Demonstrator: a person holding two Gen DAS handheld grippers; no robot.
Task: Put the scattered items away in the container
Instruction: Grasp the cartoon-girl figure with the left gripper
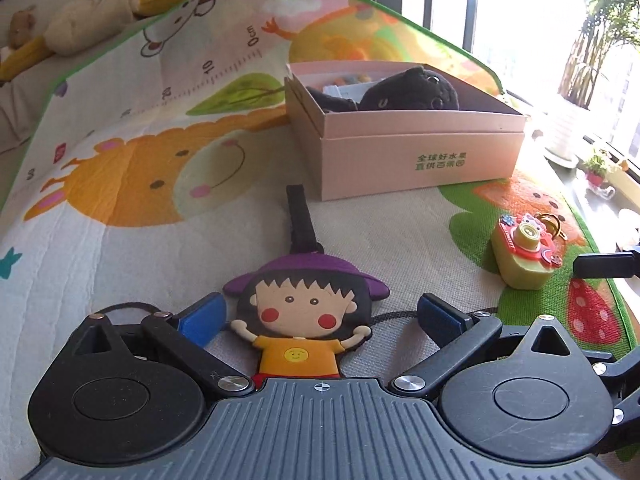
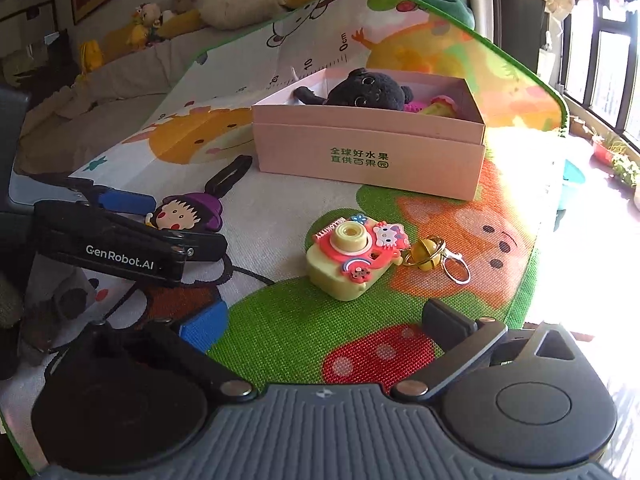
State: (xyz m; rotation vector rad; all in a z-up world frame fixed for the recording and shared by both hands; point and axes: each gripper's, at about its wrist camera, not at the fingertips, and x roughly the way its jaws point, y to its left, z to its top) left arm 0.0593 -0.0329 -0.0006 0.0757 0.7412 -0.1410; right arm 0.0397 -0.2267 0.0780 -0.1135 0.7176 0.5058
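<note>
Blown-out window glare, fisheye-warped edges.

Left gripper (image 1: 318,316), black-bodied tool with blue pads on two fingers: tilted downward toward the mat, jaws spread wide, pads not pressing on anything. In the right wrist view it shows from the side at the left (image 2: 132,216), low over the mat.

Right gripper (image 2: 322,326), same build: tilted downward, jaws at full spread, nothing between the fingers.
</note>
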